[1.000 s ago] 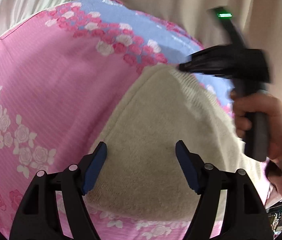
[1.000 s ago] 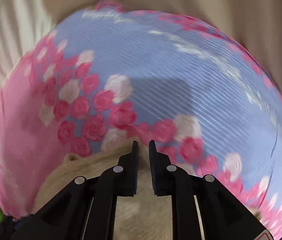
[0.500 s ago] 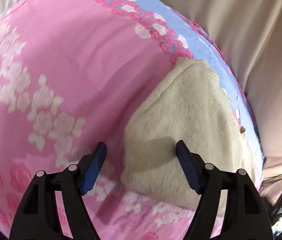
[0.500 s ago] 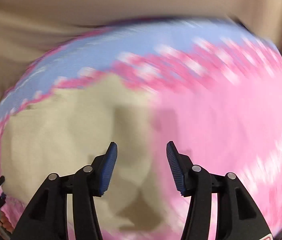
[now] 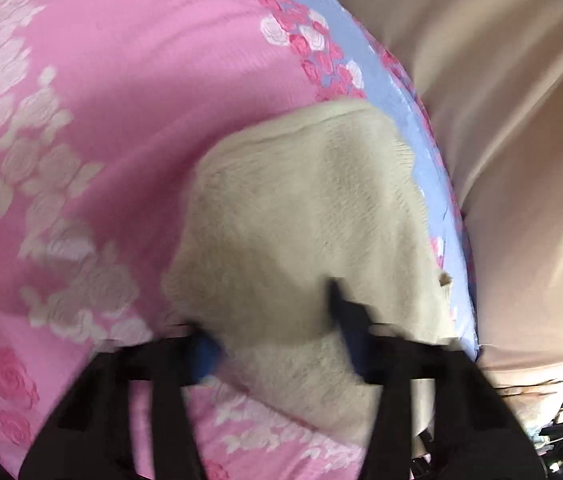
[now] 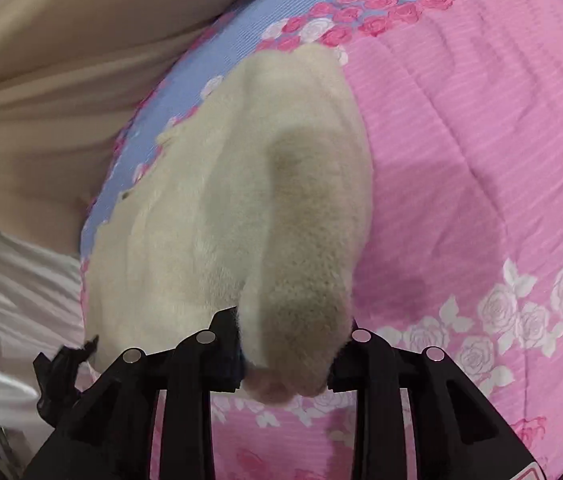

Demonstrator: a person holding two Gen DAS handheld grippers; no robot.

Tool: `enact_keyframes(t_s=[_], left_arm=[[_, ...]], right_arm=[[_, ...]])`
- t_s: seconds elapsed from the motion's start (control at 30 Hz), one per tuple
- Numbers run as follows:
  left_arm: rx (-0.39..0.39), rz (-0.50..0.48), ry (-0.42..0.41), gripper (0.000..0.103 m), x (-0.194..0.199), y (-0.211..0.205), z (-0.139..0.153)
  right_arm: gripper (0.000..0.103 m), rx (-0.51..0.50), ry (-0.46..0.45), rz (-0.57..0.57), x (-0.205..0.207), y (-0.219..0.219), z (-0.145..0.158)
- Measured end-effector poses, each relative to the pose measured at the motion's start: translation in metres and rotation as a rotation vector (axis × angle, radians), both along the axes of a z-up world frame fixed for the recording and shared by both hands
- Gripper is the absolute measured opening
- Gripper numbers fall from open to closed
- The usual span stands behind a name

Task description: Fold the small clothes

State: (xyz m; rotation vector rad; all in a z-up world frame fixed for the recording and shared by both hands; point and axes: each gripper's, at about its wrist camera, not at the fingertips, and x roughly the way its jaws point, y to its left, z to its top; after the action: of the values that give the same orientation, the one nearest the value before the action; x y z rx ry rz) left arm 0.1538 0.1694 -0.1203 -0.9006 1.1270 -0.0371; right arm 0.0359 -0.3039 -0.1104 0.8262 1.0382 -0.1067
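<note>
Both jaws narrowed since earlier, closing on cream garment (image 6: 241,200); left view blurred; right gripper (image 6: 287,354) sharp; quilt (image 6: 481,140) beneath.

Two close, downward wrist views sharing the cream garment (image 5: 305,216).

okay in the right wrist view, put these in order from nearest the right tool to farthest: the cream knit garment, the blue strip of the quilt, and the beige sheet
1. Cream knit garment: a bunched end sits between the jaws of the right tool, which are closing on it.
2. Blue strip of the quilt: beyond the garment, up and left.
3. Beige sheet: past the quilt's edge, far upper left.
</note>
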Motion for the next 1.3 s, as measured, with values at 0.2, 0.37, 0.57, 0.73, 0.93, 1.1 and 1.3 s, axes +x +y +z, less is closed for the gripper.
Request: enact_keyframes(t_s=[0.2,0.37,0.57,0.73,0.93,1.1,1.3], left_arm=[[-0.096,-0.013,-0.05,0.023,-0.029,0.008,0.053],[-0.07,-0.096,0.061,0.023,-0.082,-0.006,0.032],[0.009,-0.073,0.134,0.028,-0.107,-0.005,0.007],[0.36,-0.218,-0.148,0.037,-0.098,-0.037,0.098],[0.46,-0.409,-0.319,0.068,-0.064,-0.11,0.12],[0.432,-0.488,-0.148,0.065,-0.044,-0.131,0.057],[0.445,-0.487,-0.124,0.065,-0.041,-0.119,0.033]], right_arm=[[0.019,-0.179,-0.063,0.071,-0.034,-0.01,0.09],[0.023,-0.192,0.086,0.073,-0.093,-0.03,0.054],[0.036,-0.182,0.162,-0.069,-0.139,-0.054,0.007],[0.039,-0.423,-0.015,0.022,-0.109,-0.034,0.081],[0.019,-0.357,-0.013,0.274,-0.032,0.032,0.061],[0.018,-0.378,0.034,0.423,0.008,0.08,0.022],[0.005,-0.293,0.123,0.25,0.038,0.033,0.001]])
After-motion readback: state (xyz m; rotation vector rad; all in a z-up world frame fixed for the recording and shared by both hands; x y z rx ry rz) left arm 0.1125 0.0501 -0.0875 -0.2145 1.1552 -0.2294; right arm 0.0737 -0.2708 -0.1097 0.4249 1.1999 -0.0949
